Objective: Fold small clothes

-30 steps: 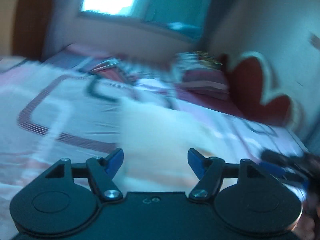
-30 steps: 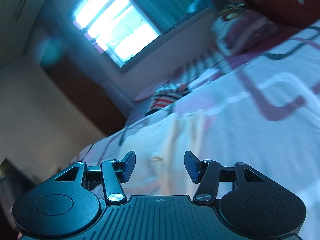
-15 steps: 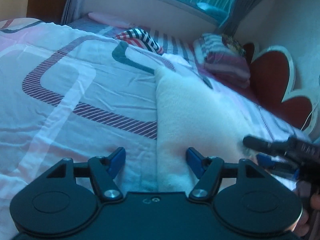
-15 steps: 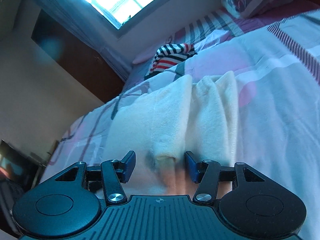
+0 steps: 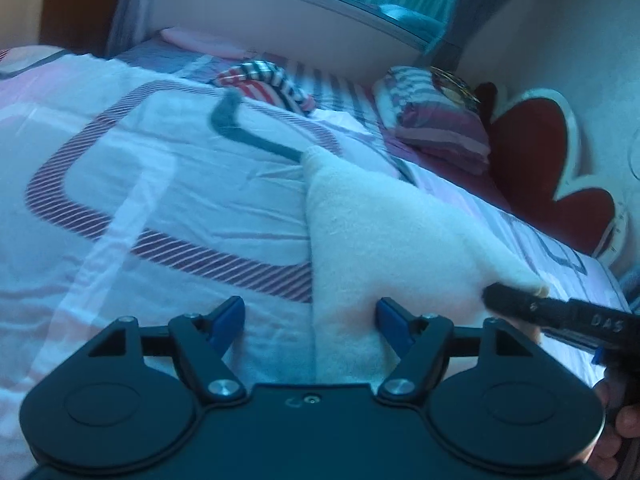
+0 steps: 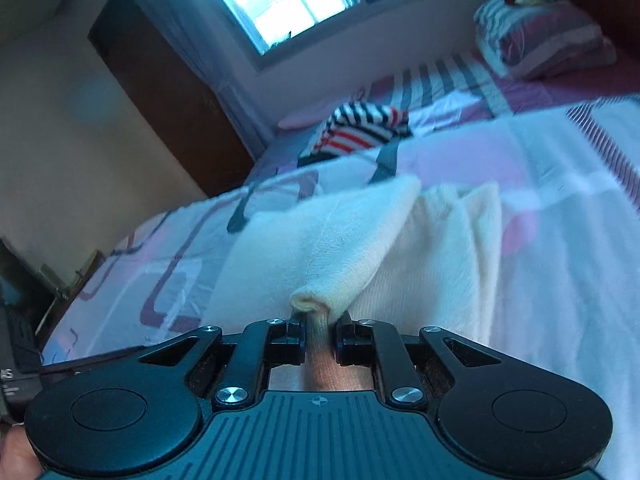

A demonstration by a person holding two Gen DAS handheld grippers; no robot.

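A cream fleece garment (image 5: 380,232) lies on the patterned bedspread (image 5: 140,200). My left gripper (image 5: 310,312) hovers low over its near left edge. That edge runs between the blue fingers, which do not press it, and the jaws are opening a little. In the right wrist view my right gripper (image 6: 318,328) is closing, its pads pinching a rolled fold at the near edge of the garment (image 6: 340,240). In the left wrist view the right gripper (image 5: 560,316) reaches in from the right to the garment's near right corner.
A striped red, white and dark garment (image 5: 268,80) lies bunched at the far side of the bed. Stacked striped pillows (image 5: 436,120) sit against a red heart-shaped headboard (image 5: 532,148). A window and a brown door (image 6: 172,92) stand beyond the bed.
My right gripper has gone from open to pinched on a fold of the cream garment. Both grippers have come down closer to the garment's near edge.
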